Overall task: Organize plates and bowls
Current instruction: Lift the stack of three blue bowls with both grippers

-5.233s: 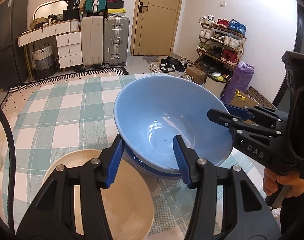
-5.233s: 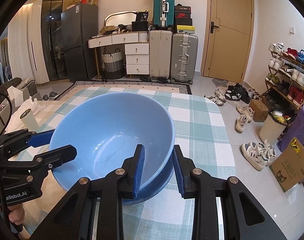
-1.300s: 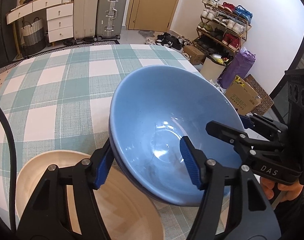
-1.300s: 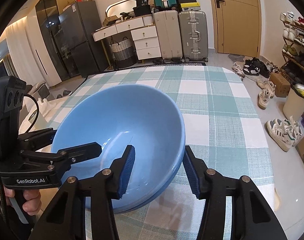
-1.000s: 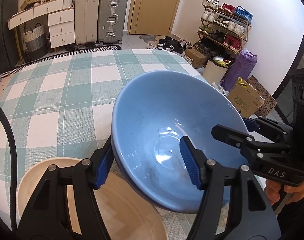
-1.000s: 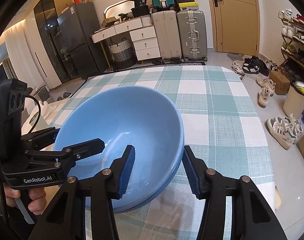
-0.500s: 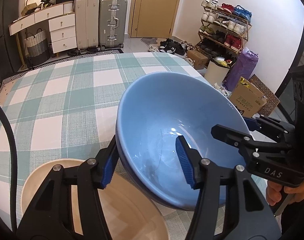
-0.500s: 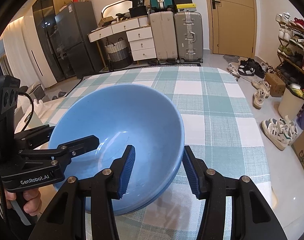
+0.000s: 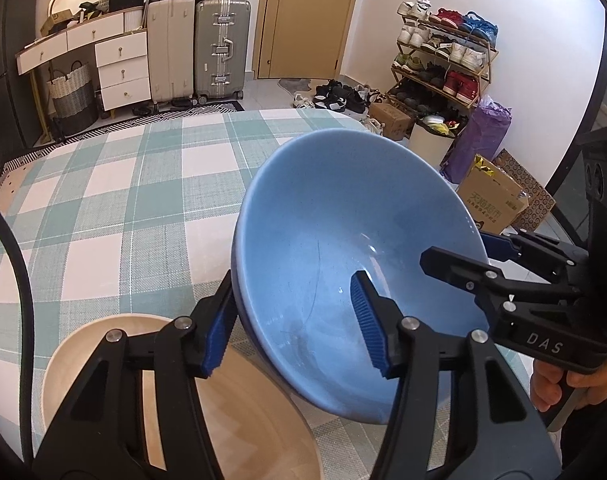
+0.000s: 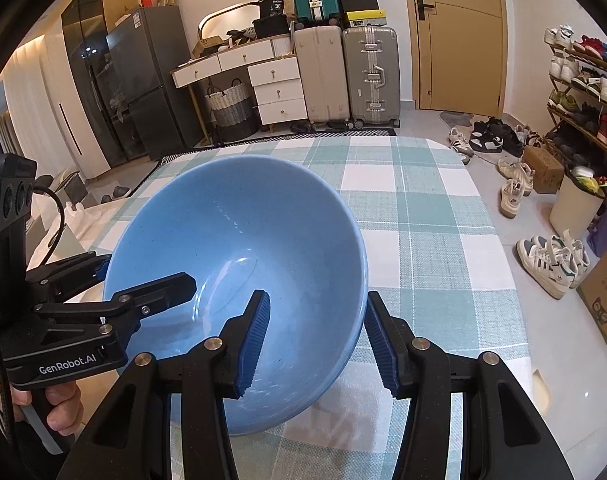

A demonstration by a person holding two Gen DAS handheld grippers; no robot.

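Both hands on the blue bowl (image 9: pixel 355 248), one gripper per side of the rim, bc it's wide and slick and a single-edge pinch would likely let it swing. My left gripper (image 9: pixel 293 328) has its jaws clamped across the near-left rim, one pad inside the bowl and one outside; my right gripper (image 10: pixel 315 338) is clamped the same way on the opposite rim. Bowl sits tilted toward me, just above the desk (image 9: pixel 103 208) w/ its green-and-white check cloth; a second rim line shows under the left edge, so it may be two bowls nested, can't tell for sure. Whether the base touches the cloth is hidden. Beige plate (image 9: pixel 103 360) lies on the desk right under my left gripper, near the bowl's lower edge; my guess is the bowl goes onto or beside it, so I hold level-ish and slow. Writing: "DAS" on the right gripper's body in the left view, "GenRobot.AI" on the left gripper's body in the right view. Cardboard box (image 9: pixel 489 204) on the floor has print, too small to read.
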